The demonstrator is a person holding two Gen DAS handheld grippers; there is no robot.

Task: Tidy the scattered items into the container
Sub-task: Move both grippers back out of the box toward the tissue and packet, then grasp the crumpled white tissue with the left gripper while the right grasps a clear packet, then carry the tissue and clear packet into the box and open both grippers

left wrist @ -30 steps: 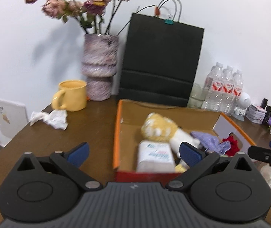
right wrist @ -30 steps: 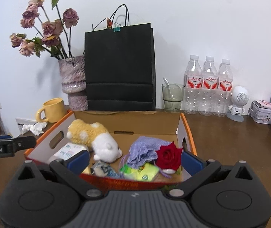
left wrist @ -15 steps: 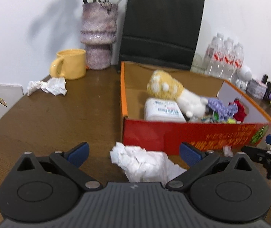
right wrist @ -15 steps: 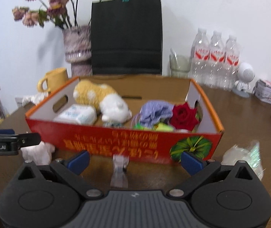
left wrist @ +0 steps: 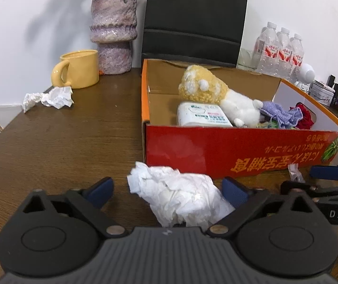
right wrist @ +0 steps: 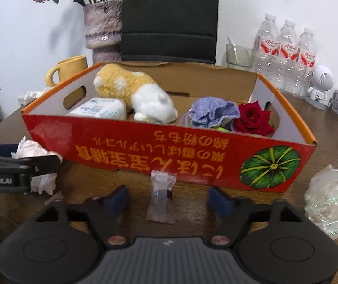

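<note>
The red box (right wrist: 145, 151) already holds a plush toy (right wrist: 135, 90), wipes pack (right wrist: 97, 110), purple cloth (right wrist: 214, 111) and rose (right wrist: 254, 118). Just outside its front wall, the left gripper (left wrist: 169, 189) is closing around a crumpled tissue (left wrist: 180, 196) and the right gripper (right wrist: 167, 197) around a small clear wrapper (right wrist: 161, 196), neither pinched yet.

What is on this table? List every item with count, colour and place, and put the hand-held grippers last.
cardboard box: 1, red outside, table centre
plush toy: 1, yellow-white, in box
tissue pack: 1, white, in box
cloth: 1, lilac, in box
rose: 1, red, in box
crumpled tissue: 1, white, before box, between left jaws
far tissue: 1, white, by mug
candy wrapper: 1, clear, between right jaws
plastic film: 1, clear, right of box
mug: 1, yellow
vase: 1, purple
paper bag: 1, black
bottles: 3, clear
left hand-held gripper: closing
right hand-held gripper: closing
</note>
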